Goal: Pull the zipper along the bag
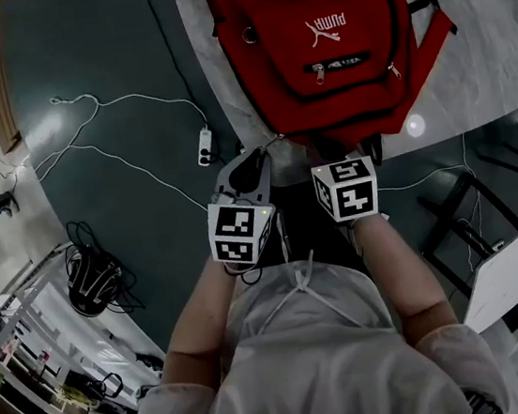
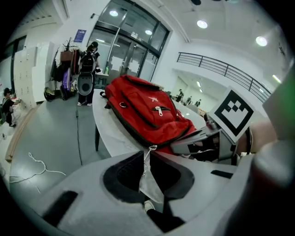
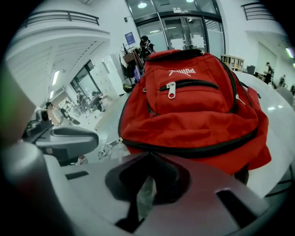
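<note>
A red backpack point(image 1: 332, 40) lies on a pale round table point(image 1: 485, 58), its lower edge toward me. My left gripper point(image 1: 260, 157) is at the bag's near left corner, shut on the metal zipper pull point(image 2: 150, 148), whose thin ring runs down between the closed tips point(image 2: 148, 150). The right gripper point(image 1: 337, 155) is just to its right at the bag's lower hem. In the right gripper view its jaws point(image 3: 150, 154) are pressed together right under the black piping of the backpack point(image 3: 193, 115), seemingly pinching the hem. The pull's small chain point(image 3: 108, 147) hangs by the left gripper there.
The table's rim point(image 2: 110, 138) is right below the bag's corner. On the dark floor lie a white power strip point(image 1: 204, 147), a white cable point(image 1: 94, 105) and a coil of black cables point(image 1: 93, 275). A white board point(image 1: 514, 272) leans at the right. A person point(image 2: 87, 69) stands far off.
</note>
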Demonstrator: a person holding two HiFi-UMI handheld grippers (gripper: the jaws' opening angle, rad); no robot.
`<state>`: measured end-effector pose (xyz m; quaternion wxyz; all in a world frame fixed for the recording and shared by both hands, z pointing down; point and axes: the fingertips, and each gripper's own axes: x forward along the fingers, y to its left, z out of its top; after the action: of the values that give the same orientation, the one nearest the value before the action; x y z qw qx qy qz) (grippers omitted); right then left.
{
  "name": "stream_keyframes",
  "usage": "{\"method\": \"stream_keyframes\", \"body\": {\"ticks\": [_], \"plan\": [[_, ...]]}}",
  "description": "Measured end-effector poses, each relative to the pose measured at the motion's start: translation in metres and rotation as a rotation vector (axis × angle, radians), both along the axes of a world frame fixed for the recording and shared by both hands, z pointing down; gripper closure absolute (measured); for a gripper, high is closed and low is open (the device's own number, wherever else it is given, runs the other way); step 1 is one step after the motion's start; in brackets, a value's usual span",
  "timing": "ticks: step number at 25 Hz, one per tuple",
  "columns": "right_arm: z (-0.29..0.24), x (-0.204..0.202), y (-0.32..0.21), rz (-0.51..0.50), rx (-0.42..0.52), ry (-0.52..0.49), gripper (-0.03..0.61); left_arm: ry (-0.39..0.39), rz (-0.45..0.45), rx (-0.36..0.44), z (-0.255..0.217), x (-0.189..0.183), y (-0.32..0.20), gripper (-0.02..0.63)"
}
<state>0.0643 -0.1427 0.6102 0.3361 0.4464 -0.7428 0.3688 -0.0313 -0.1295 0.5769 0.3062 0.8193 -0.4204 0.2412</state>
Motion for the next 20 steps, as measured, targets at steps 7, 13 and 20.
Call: {"method": "stream_keyframes", "body": {"ticks": [7,13,20], "plan": [[0.002,-0.004,0.002,-0.006,-0.056,-0.023,0.551,-0.111,0.146,-0.055,0.022,0.012,-0.002,0.449],[0.002,-0.003,0.001,-0.027,-0.123,-0.047,0.551,-0.269,0.222,-0.071,0.036,0.017,-0.009,0.453],[0.003,-0.003,0.001,-0.05,-0.136,-0.046,0.551,-0.328,0.204,-0.094,0.046,0.024,-0.008,0.583]]}}
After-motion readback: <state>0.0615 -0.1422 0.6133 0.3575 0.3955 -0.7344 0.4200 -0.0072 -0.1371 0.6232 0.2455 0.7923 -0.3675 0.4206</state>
